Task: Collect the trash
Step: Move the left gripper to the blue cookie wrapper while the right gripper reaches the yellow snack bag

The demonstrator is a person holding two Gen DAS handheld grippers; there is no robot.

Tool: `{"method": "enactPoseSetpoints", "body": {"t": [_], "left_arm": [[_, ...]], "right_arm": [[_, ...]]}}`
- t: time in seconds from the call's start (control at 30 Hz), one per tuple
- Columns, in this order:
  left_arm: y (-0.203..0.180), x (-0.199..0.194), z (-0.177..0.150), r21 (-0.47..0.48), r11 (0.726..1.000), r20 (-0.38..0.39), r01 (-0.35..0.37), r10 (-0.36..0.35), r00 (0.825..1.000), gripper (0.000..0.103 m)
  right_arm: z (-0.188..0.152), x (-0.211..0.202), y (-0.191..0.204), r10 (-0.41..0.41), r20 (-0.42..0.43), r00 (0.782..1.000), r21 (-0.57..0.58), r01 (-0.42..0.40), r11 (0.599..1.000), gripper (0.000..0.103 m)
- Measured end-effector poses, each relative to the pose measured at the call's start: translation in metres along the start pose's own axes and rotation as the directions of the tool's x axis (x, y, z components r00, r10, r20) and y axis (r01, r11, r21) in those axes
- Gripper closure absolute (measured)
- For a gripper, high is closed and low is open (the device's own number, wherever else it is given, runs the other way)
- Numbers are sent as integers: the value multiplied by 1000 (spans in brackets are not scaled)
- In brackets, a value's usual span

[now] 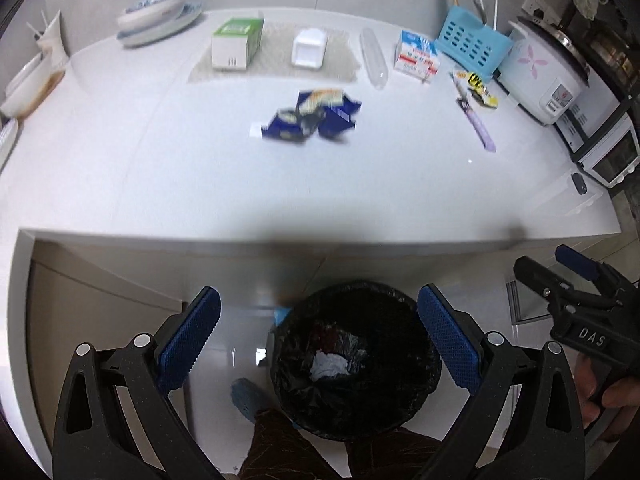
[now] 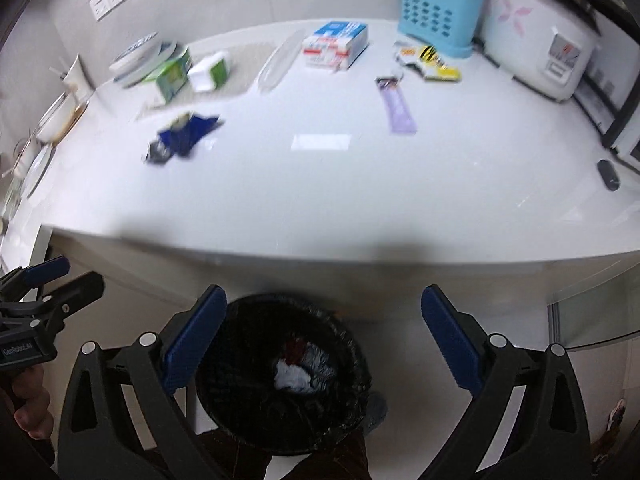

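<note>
Trash lies in two places. A white crumpled wad (image 1: pixel 329 366) sits at the bottom of the bin (image 1: pixel 356 416), low in the centre of the left wrist view, on the black liner with something dark red just beside it. On the counter (image 1: pixel 200 184) above, a blue wrapper (image 1: pixel 310 118) lies crumpled near the middle of the frame, blurred. A purple wrapper (image 1: pixel 480 126) lies at the centre right, and a yellow wrapper (image 1: pixel 480 88) sits just above it, near the rice cooker (image 1: pixel 548 76).

The left gripper (image 1: pixel 319 336) hangs over the bin with its jaws wide and nothing between them — the bin's mouth shows in the gap. The right gripper (image 2: pixel 323 336) is the same in its own view: jaws spread wide, empty, over the bin, with the wad visible below. Each gripper also shows at the edge of the other's frame, the right one at the lower right of the left view.

Along the upper part of the counter stand a green box (image 1: pixel 236 42), a white box (image 1: pixel 309 49), a clear tube (image 1: pixel 374 58) lying flat, a carton (image 1: pixel 418 56) and a blue basket (image 1: pixel 472 42). Stacked dishes (image 1: pixel 158 16) sit at the upper left. A small dark object (image 1: pixel 579 183) lies near the right edge of the counter; what it is cannot be told.
</note>
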State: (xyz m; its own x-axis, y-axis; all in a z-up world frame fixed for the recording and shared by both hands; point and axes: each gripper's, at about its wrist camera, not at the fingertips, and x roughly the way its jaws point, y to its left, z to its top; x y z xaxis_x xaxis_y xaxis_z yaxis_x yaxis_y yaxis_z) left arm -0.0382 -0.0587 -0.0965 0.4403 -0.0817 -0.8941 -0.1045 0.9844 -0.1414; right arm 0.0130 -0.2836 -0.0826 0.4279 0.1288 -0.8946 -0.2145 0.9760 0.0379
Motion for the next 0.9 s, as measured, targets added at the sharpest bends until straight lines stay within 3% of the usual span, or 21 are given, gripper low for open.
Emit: {"method": "enactPoseSetpoints", "body": {"t": [0.13, 0.43, 0.7, 0.9], "left_arm": [[1, -10, 26, 38, 999, 18, -10, 9, 1000, 6], [4, -18, 80, 98, 994, 30, 39, -42, 999, 6], [-4, 1, 104, 105, 994, 13, -1, -1, 1000, 6], [1, 23, 119, 44, 999, -15, -23, 23, 1000, 6]], "right_arm": [[19, -14, -6, -20, 35, 999, 50, 19, 999, 9], [60, -39, -14, -119, 89, 989, 122, 107, 987, 9], [91, -33, -40, -108, 108, 988, 132, 94, 987, 9], [119, -13, -64, -90, 92, 992, 105, 80, 991, 9]]}}
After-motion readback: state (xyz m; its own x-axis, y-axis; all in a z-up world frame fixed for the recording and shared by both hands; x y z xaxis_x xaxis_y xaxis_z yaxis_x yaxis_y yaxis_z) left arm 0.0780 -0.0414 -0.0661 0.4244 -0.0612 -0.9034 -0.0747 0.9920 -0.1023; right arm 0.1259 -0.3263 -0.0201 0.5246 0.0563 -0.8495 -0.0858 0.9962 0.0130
